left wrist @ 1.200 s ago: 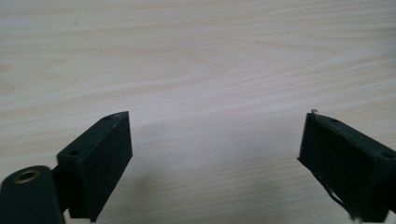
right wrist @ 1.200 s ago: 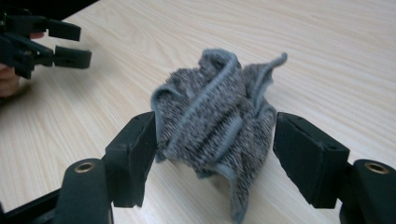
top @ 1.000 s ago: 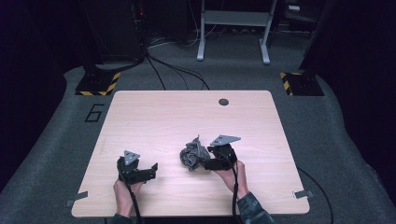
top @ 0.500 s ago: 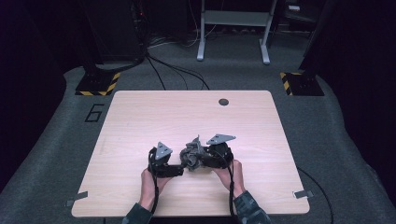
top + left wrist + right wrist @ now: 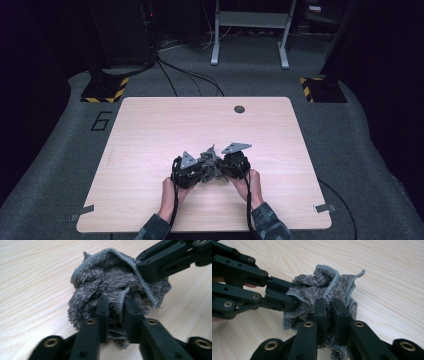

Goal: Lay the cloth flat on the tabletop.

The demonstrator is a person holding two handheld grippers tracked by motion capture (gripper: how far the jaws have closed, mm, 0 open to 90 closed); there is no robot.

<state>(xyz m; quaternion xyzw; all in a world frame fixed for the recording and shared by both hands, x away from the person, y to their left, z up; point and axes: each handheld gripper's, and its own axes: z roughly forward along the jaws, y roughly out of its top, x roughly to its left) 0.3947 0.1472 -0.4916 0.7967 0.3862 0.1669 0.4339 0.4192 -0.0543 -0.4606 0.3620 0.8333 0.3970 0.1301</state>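
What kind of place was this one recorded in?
Most likely a lab or recording studio, not a home: a bare wooden table on grey carpet, hazard-striped stand bases, loose floor cables, and a dark surround.

**Dim room around a pale table**

Beyond the tongs, a light wooden table (image 5: pixel 150 130) stands on grey carpet (image 5: pixel 60 165). Farther off, yellow-black striped bases (image 5: pixel 105 90), black cables (image 5: pixel 185 75) and a grey metal stand (image 5: pixel 250 30) sit in darkness.

Both forearms reach in from the near edge. The left tongs (image 5: pixel 196 172) and right tongs (image 5: pixel 223 167) meet tip to tip, each with jaws just closed, pinching a fold between them.
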